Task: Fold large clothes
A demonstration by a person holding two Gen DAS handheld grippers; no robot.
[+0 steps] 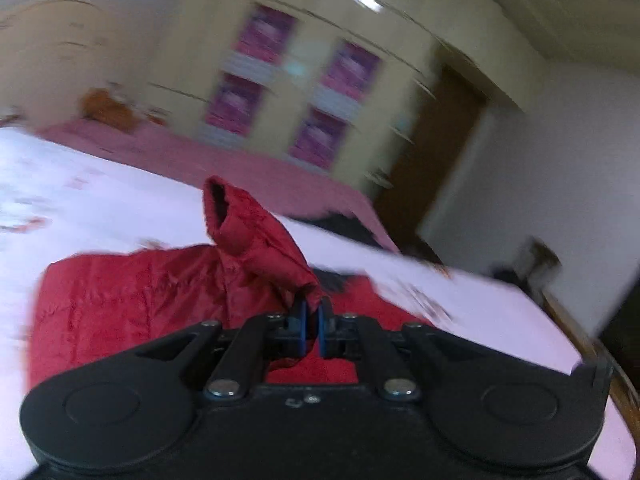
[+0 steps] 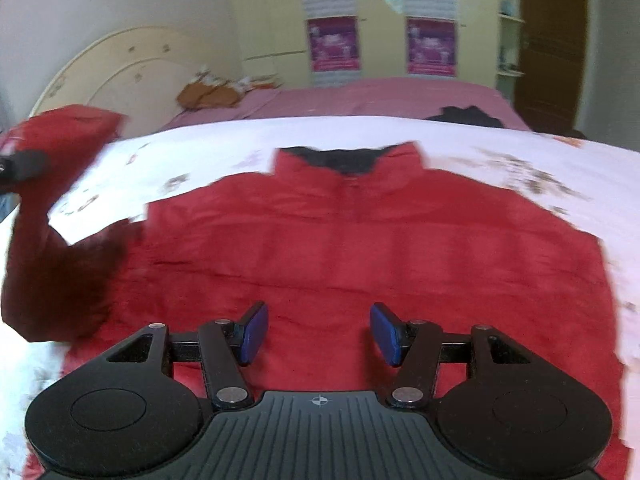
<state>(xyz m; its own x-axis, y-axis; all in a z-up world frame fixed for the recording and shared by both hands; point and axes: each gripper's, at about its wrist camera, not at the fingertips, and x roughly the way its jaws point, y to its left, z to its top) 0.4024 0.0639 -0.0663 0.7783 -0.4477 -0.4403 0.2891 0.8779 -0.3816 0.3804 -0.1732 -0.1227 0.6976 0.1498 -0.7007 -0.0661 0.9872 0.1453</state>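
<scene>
A red padded jacket (image 2: 340,240) lies flat on a white flowered sheet, its dark-lined collar (image 2: 340,160) toward the far side. My left gripper (image 1: 313,306) is shut on the jacket's sleeve (image 1: 256,236), which stands lifted off the bed with its open cuff at the top. In the right wrist view that raised sleeve (image 2: 60,140) arcs up at the far left, with the left gripper (image 2: 22,166) as a dark blur on it. My right gripper (image 2: 318,332) hovers open over the jacket's lower body, nothing between its blue pads (image 2: 254,334).
The bed (image 2: 520,152) has a pink cover (image 2: 380,100) at its far side, with a black garment (image 2: 468,116) and an orange bundle (image 2: 208,94) on it. Beyond stand a cream headboard (image 2: 120,68), a wardrobe with purple posters (image 2: 332,44) and a brown door (image 2: 552,40).
</scene>
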